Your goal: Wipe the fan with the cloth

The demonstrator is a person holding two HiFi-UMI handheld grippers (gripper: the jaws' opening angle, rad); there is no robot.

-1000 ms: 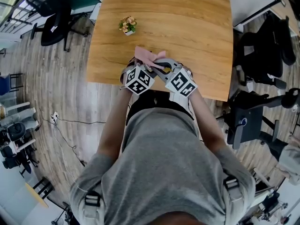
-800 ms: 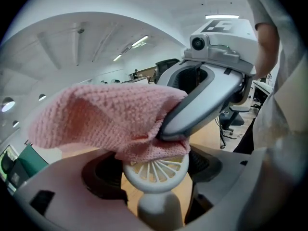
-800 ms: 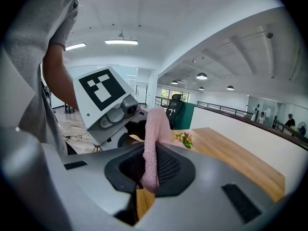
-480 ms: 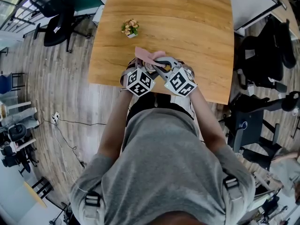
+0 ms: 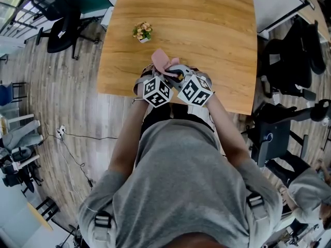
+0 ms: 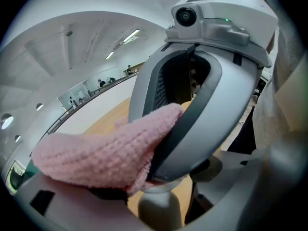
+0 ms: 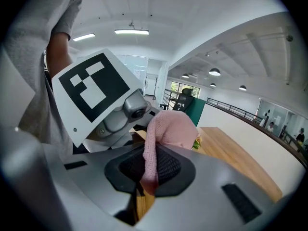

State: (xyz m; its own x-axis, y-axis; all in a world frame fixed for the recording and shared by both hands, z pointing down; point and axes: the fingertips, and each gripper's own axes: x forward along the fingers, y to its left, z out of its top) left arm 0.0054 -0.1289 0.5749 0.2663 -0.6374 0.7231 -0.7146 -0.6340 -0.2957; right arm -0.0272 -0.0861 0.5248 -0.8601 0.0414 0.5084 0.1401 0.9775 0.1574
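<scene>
Both grippers meet over the near edge of the wooden table (image 5: 217, 30). A pink knitted cloth (image 5: 160, 60) bunches up just beyond their tips. My right gripper (image 7: 147, 174) is shut on the cloth (image 7: 166, 126), which stands up in a fold from between its black mesh pads. In the left gripper view the cloth (image 6: 96, 153) runs from the right gripper (image 6: 179, 110) back over one jaw of my left gripper (image 6: 159, 201), whose jaws stand apart. The left gripper's marker cube (image 7: 94, 88) fills the upper left of the right gripper view. I can make out no fan.
A small potted plant (image 5: 142, 31) stands on the table beyond the cloth, to the left. Office chairs (image 5: 59, 19) and dark equipment (image 5: 289, 61) stand on the floor around the table. The person's body fills the lower half of the head view.
The cloth, which lay flatter on the table beyond the grippers, is now gathered into a taller bunch. Both grippers have rolled a little and their marker cubes sit closer together.
</scene>
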